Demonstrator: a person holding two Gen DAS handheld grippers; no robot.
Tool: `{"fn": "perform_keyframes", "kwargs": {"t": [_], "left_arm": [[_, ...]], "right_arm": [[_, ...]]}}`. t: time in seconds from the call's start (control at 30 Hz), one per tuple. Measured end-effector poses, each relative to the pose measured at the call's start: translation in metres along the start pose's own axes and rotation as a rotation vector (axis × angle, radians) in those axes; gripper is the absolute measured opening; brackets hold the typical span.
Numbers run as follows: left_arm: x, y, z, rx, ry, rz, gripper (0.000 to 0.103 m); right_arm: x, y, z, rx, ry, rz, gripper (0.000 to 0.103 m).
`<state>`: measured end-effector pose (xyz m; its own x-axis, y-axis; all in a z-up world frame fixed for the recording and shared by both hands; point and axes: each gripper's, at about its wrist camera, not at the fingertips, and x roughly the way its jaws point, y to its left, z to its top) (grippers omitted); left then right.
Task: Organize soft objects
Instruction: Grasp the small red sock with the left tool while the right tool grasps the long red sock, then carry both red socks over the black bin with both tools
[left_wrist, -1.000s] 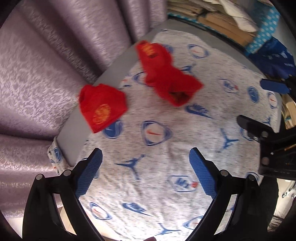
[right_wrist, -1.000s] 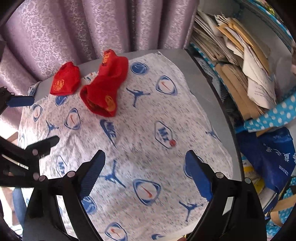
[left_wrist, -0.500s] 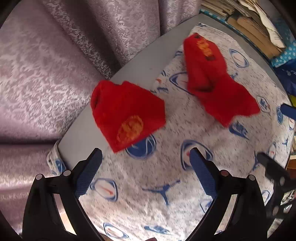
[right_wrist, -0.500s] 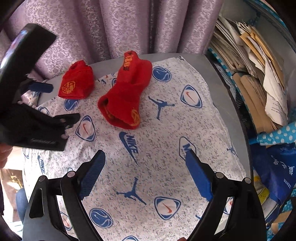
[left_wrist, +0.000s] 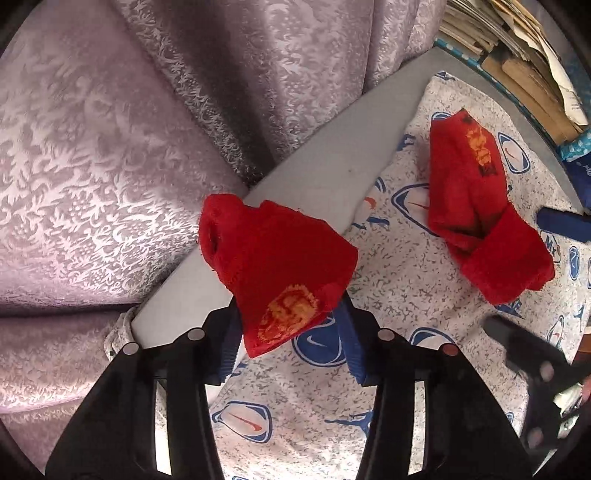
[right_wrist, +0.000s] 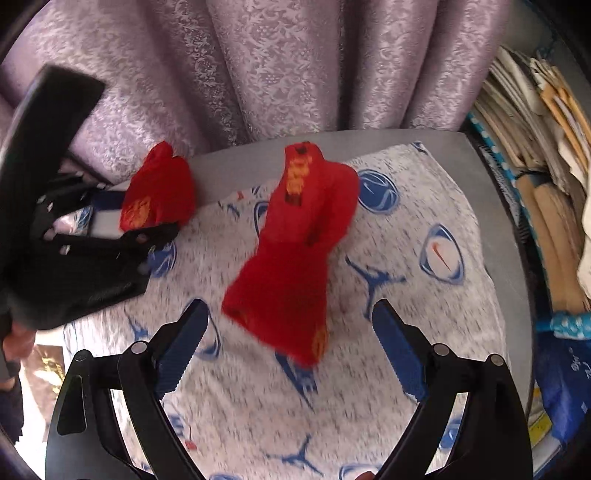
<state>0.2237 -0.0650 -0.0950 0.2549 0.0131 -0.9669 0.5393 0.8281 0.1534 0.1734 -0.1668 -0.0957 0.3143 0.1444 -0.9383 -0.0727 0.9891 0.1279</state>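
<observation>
A small folded red sock (left_wrist: 273, 258) with a yellow emblem lies at the back left edge of the printed cloth (left_wrist: 406, 369). My left gripper (left_wrist: 290, 325) is closing on it, and its blue pads meet the two sides of the sock's near corner. A longer red sock (right_wrist: 295, 258) lies crumpled further right on the cloth (right_wrist: 406, 258). My right gripper (right_wrist: 288, 314) hovers just short of it, its jaws wide and still opening slightly, with nothing between them. The right wrist view also shows the small sock (right_wrist: 159, 192) inside the left gripper (right_wrist: 110, 221).
A purple patterned curtain (left_wrist: 147, 147) hangs close behind the grey table (left_wrist: 314, 177). Stacked papers and envelopes (right_wrist: 546, 184) and a blue bag (right_wrist: 561, 387) crowd the right side. A hand (right_wrist: 14, 343) holds the left tool.
Both grippers moved toward the back of the table, so the socks are nearer. The left jaws narrowed from wide open onto the small sock. The right jaws stayed wide.
</observation>
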Motion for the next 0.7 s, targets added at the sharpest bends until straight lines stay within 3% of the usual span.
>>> {"fn": "perform_keyframes", "kwargs": {"t": [0.17, 0.23, 0.27, 0.37, 0.7], "left_arm": [[-0.005, 0.006, -0.006, -0.012, -0.005, -0.006, 0.046], [-0.009, 0.009, -0.011, -0.015, -0.006, -0.005, 0.046], [-0.01, 0.01, -0.012, -0.016, -0.007, -0.005, 0.046], [-0.019, 0.011, -0.018, -0.016, -0.017, 0.001, 0.046], [-0.068, -0.004, -0.035, 0.017, -0.099, 0.027, 0.046]], "right_arm": [[0.023, 0.002, 0.017, -0.007, 0.037, -0.007, 0.085], [0.032, 0.001, 0.021, -0.006, 0.062, -0.039, 0.063], [0.032, 0.002, 0.023, -0.018, 0.049, -0.056, 0.059], [0.028, 0.002, 0.027, -0.022, 0.053, -0.049, 0.022], [-0.028, -0.002, 0.012, -0.04, -0.037, -0.064, 0.022]]}}
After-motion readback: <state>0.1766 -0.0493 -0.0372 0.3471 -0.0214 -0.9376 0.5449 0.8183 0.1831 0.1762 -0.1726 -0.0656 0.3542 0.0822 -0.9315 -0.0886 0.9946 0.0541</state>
